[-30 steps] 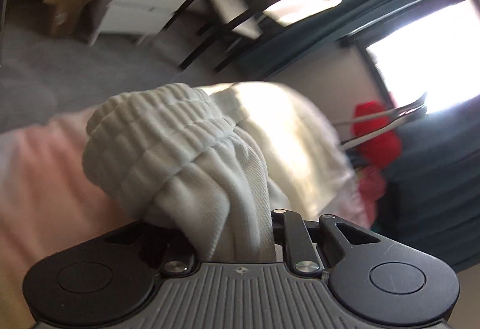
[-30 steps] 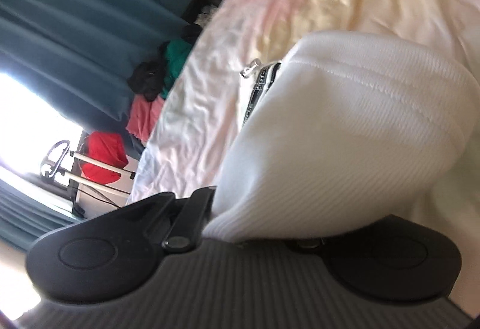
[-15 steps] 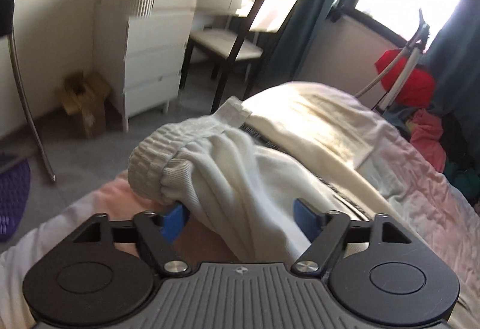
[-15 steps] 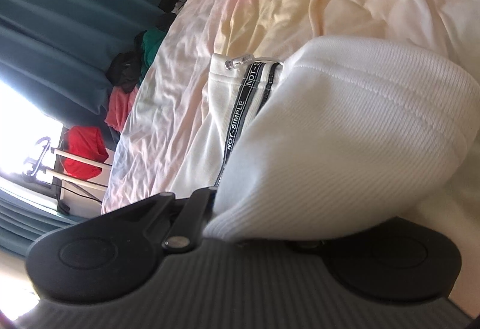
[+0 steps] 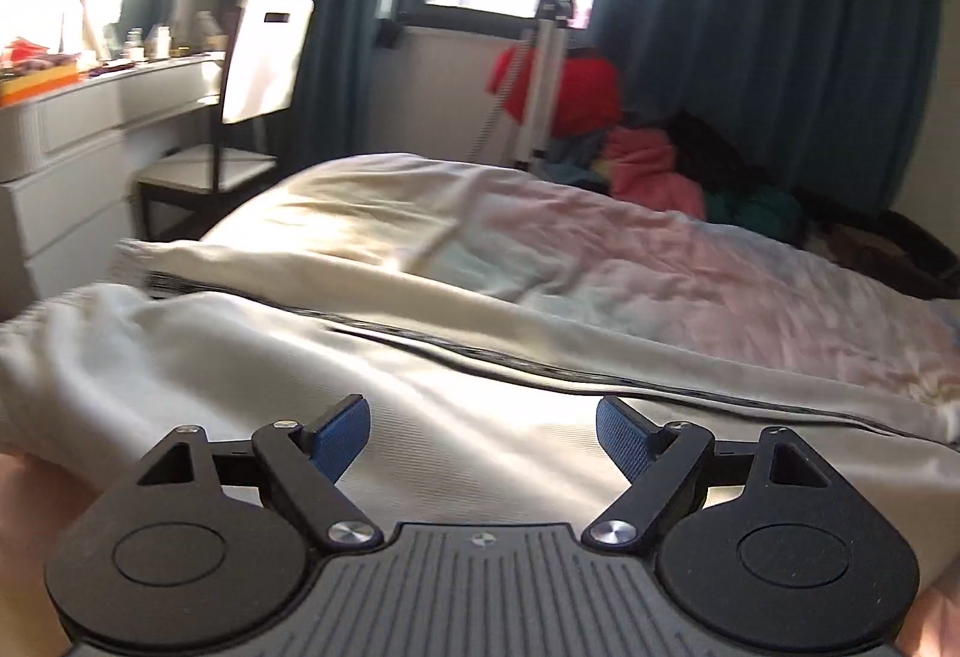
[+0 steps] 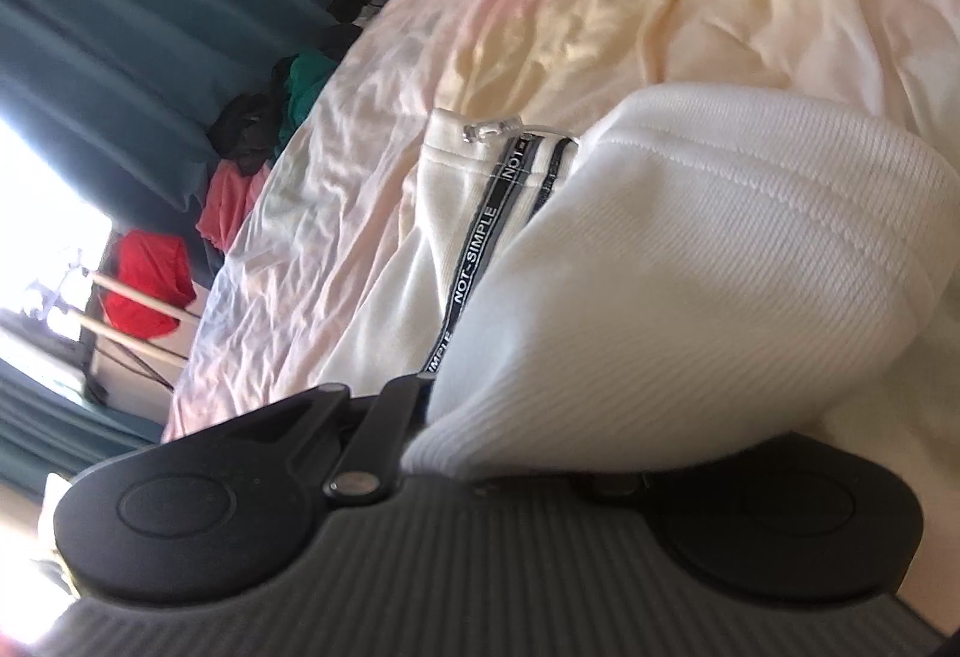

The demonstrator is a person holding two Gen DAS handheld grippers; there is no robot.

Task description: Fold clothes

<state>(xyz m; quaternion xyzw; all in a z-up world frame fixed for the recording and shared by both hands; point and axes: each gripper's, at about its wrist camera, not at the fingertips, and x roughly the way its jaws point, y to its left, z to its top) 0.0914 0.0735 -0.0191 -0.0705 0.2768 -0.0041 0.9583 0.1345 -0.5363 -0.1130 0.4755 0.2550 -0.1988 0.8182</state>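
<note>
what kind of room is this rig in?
Most likely a bedroom in a home. A bed with a rumpled pastel sheet fills both views, teal curtains flank a bright window, and a white dresser with a chair stands by the wall. White trousers lie on the bed.

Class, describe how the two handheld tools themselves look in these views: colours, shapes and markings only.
The left tool has a grey ribbed body, two round black housings with circular insets, black linkage arms with silver screws, and blue textured pads. The right tool shows the same grey ribbed body and black round housings; its pads are hidden by cloth. No sleeves or cables show.
</note>
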